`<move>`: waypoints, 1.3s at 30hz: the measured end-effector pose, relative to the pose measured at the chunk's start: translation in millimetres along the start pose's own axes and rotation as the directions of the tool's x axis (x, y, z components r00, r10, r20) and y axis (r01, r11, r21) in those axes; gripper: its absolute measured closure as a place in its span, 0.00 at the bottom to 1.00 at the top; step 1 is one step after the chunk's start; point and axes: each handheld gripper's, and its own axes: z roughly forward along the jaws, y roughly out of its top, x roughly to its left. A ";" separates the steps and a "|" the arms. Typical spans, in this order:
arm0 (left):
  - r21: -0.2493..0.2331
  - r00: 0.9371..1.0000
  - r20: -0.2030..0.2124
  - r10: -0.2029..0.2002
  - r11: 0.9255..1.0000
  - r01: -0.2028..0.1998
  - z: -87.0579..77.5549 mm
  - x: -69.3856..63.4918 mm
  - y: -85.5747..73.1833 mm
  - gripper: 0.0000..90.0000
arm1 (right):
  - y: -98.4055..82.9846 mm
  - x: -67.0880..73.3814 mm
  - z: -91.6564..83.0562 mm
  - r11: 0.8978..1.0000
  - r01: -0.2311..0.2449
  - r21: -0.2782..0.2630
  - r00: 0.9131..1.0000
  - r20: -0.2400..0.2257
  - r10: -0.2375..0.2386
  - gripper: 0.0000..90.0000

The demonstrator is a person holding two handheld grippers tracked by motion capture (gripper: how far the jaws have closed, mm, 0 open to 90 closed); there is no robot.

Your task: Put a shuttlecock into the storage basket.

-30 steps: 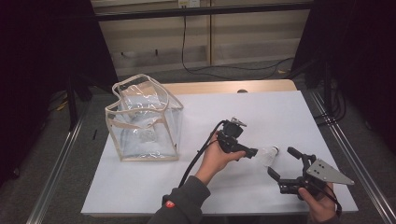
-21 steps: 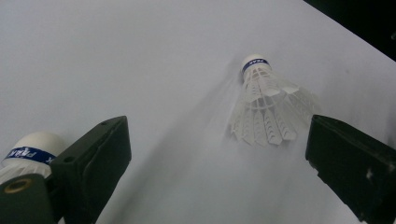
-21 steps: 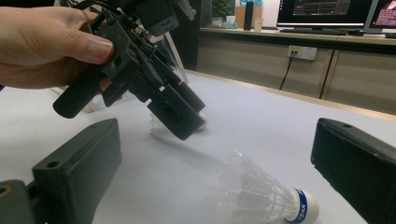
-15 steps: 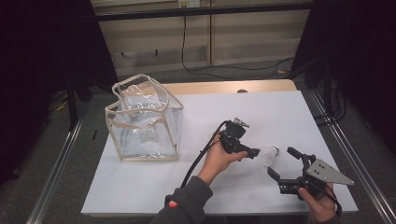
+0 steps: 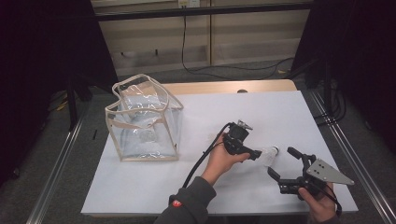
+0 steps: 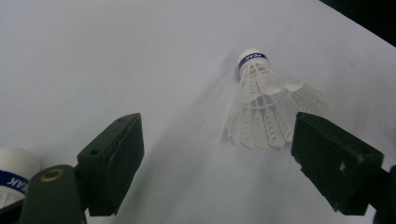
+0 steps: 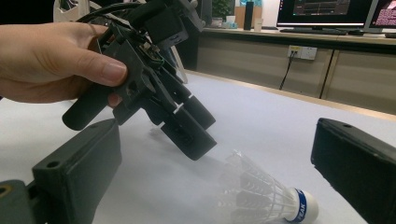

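Cataloguing: one moment of handling work at a white desk (image 5: 140, 186), entries below.
Item in hand: shuttlecock (image 6: 266, 105), white feather-like skirt, rounded cork with a blue band.
Location: it lay on its side on the desk surface, between the two grippers, skirt toward the left gripper (image 5: 258, 154), cork pointing away from it.
Left gripper: it hung tilted over the shuttlecock; its jaws had just been closing yet stood apart, with the skirt between them and no pad pressing on it.
Right gripper (image 5: 286, 163): it rested low at the near right of the desk, jaws released and wide, nothing between them; the shuttlecock lay just ahead.
Second shuttlecock (image 6: 14, 175): a white cork with a blue band showed at the lower left corner of the left gripper view, partly hidden by the jaw mount.
Clear bag (image 5: 142, 119): a see-through tote with pale trim stood upright, well apart at the desk's left.
Handling estimate: very light, likely to roll or skid when nudged; the skirt looked thin, springy and easily crushed.
Recommended hold: probably across the narrow part of the skirt near the cork, or on the cork itself, with gentle pressure.
Risk: a hard squeeze on the wide rim could bend the vanes.
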 end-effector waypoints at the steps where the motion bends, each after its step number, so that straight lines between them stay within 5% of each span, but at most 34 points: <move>1: -0.001 1.000 -0.001 0.004 1.000 -0.004 0.9 -0.4 -0.1 0.21 | 0.0 -0.1 0.0 1.000 0.000 0.000 1.000 -0.001 0.000 0.02; 39: 0.015 0.998 0.026 0.064 0.998 -0.064 28.9 -6.6 2.3 0.53 | -1.0 -0.4 0.1 1.000 -0.005 0.007 1.000 0.002 0.005 0.02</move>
